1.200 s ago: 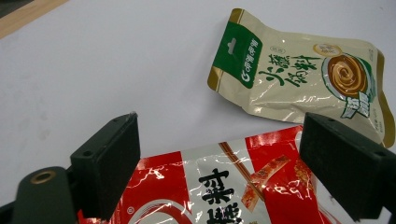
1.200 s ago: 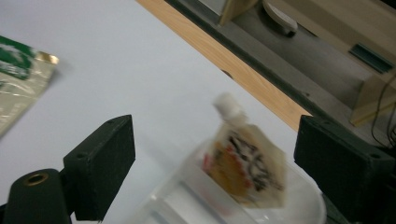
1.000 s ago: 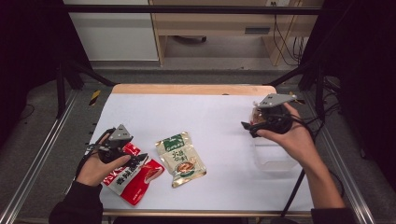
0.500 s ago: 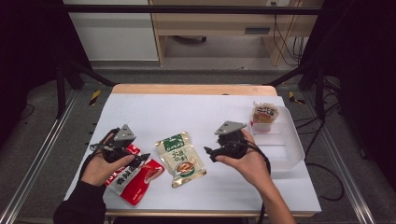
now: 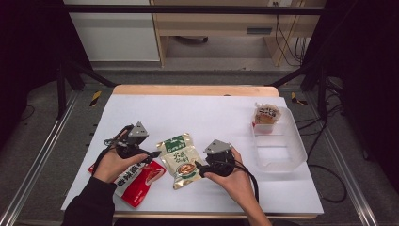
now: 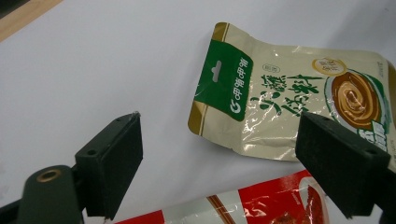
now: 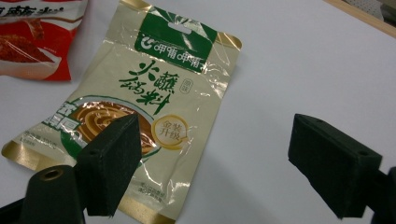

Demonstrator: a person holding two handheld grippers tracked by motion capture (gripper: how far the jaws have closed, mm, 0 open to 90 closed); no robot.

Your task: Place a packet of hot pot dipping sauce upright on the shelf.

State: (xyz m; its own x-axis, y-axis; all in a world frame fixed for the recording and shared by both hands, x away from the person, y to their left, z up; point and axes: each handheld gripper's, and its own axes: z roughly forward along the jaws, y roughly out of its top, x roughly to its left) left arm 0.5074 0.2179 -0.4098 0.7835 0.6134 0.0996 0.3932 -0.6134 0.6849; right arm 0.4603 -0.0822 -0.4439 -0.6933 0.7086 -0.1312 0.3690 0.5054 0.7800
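Right claw came down beside green sauce pouch, lying lengthwise, hang-hole end away.

Overhead light falls evenly on the white tabletop, while the room from 9 to 3 o'clock sinks into near-black. Hands cast only soft, short shadows. Glare streaks the crinkled foil of the green-and-beige sauce pouch and the red pouch. The high view is slightly soft and grainy; the close black pads blur at 6 o'clock.
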